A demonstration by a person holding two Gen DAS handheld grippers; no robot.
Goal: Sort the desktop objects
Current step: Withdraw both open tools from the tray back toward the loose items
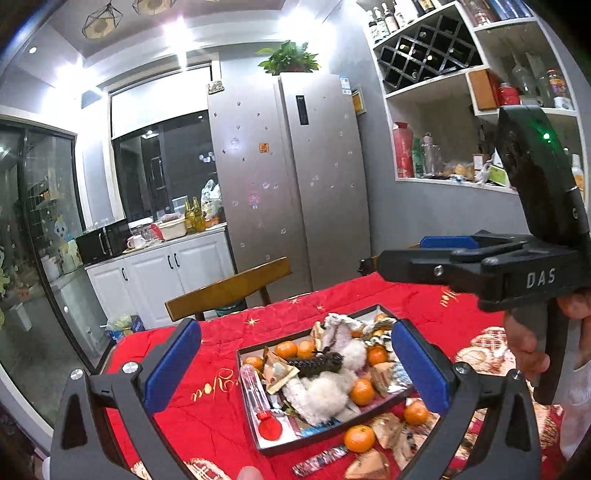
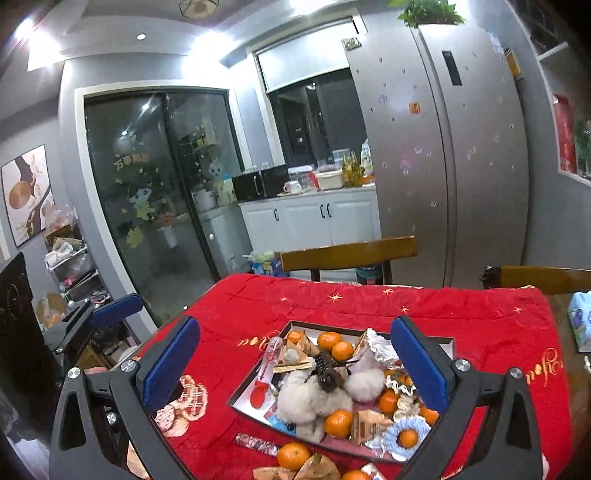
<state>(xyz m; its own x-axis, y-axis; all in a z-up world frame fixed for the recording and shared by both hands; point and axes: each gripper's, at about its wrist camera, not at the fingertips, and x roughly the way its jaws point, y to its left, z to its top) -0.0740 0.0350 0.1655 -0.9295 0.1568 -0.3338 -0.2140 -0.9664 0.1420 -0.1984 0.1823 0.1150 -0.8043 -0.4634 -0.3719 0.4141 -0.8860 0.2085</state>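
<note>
Both the left gripper (image 1: 297, 363) and right gripper (image 2: 295, 363) are hovering wide open and empty, while the heaped tray (image 2: 445, 345) is sitting on the red tablecloth (image 2: 258, 306) beyond their jaws.

left gripper (image 1: 297, 363) and right gripper (image 2: 295, 363) both gape wide, empty.

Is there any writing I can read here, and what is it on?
"DAS": raised letters on the right gripper body.
"You": gold script embroidered on the red cloth, seen upside down.
Yellow characters on the glass door: too blurred to read.
Fridge stickers, bottle labels, snack wrappers: too small.
</note>
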